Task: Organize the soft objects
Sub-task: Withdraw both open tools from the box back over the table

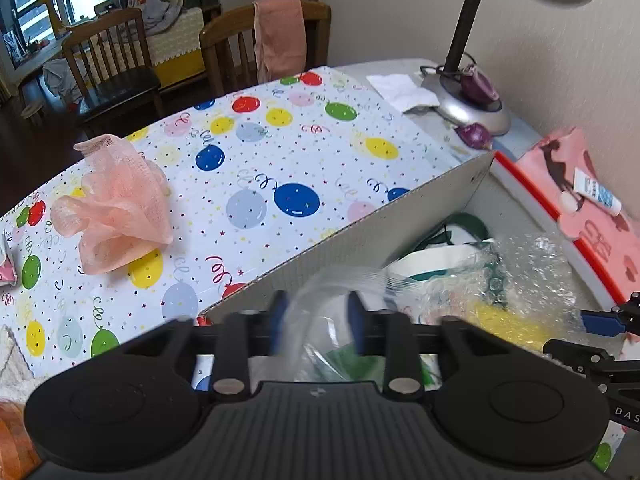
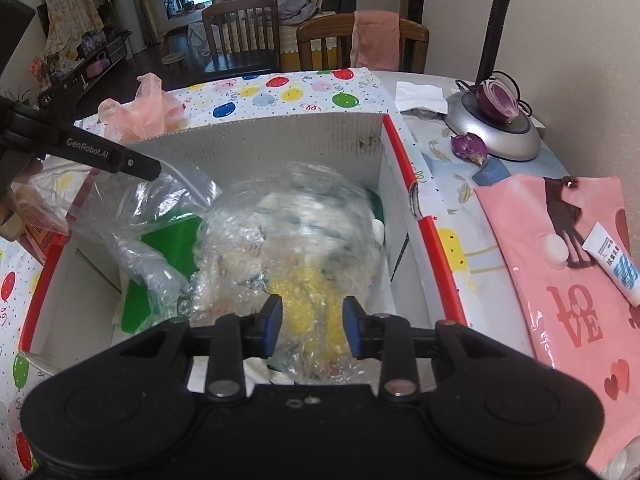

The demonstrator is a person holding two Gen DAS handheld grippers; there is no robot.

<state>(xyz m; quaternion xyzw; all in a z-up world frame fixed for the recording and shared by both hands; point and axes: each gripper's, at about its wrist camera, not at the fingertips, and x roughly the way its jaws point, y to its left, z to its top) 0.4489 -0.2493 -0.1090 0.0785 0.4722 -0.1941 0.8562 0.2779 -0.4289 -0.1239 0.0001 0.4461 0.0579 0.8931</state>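
An open cardboard box (image 2: 280, 140) with red rims stands on the balloon-print tablecloth. Inside it lies crumpled bubble wrap (image 2: 292, 216) over yellow and white soft things, with a clear zip bag (image 2: 160, 216) and something green to the left. My right gripper (image 2: 312, 324) hangs open just above the bubble wrap, its pads clear of it. My left gripper (image 1: 316, 320) is open over the box's left side, with the blurred clear bag (image 1: 320, 300) loose between its fingers. A pink mesh bath puff (image 1: 116, 216) sits on the cloth left of the box (image 1: 360, 232).
A desk lamp (image 2: 492, 136) with cut purple onion pieces (image 2: 498, 100) stands at the back right. A pink LOVE pouch (image 2: 568, 280) with a white tube (image 2: 616, 268) lies right of the box. A tissue (image 2: 420, 96) and chairs, one with a pink towel (image 1: 280, 36), are behind the table.
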